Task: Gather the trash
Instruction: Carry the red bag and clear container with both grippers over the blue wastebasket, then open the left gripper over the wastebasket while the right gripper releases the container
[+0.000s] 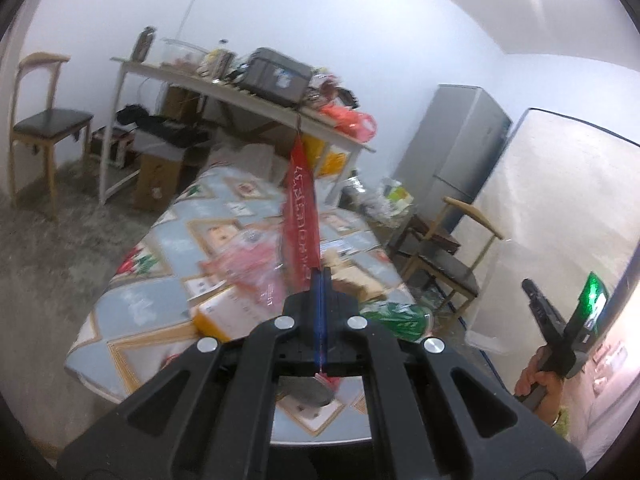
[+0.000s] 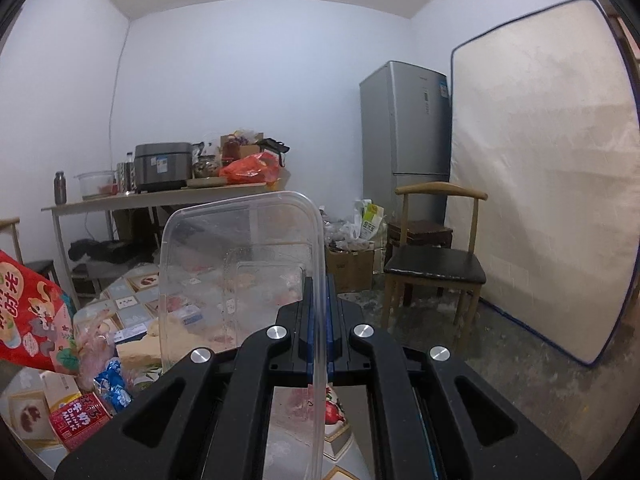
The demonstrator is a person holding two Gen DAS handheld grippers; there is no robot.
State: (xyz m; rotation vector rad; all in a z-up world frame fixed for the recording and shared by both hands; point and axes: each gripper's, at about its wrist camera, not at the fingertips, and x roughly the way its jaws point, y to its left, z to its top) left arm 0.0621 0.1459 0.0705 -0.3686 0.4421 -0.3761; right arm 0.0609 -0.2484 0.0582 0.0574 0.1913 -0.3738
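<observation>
left hand-held gripper (image 1: 321,276): clamping tight on a red wrapper (image 1: 301,216), dangling above the worktop (image 1: 160,240)
right hand-held gripper (image 2: 319,284): pinching shut on a clear plastic lid (image 2: 236,264), standing upright

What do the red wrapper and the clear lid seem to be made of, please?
Red wrapper: likely thin glossy plastic film, printed; it stands flat and edge-on in the left jaws. Clear lid: rigid transparent plastic, smudged; the table shows through it.

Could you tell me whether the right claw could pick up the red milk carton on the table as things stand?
Probably not yet. The right claw is shut on a clear plastic lid, so its jaws are occupied. The red milk carton lies in the open on the table, low and to the left.
</observation>
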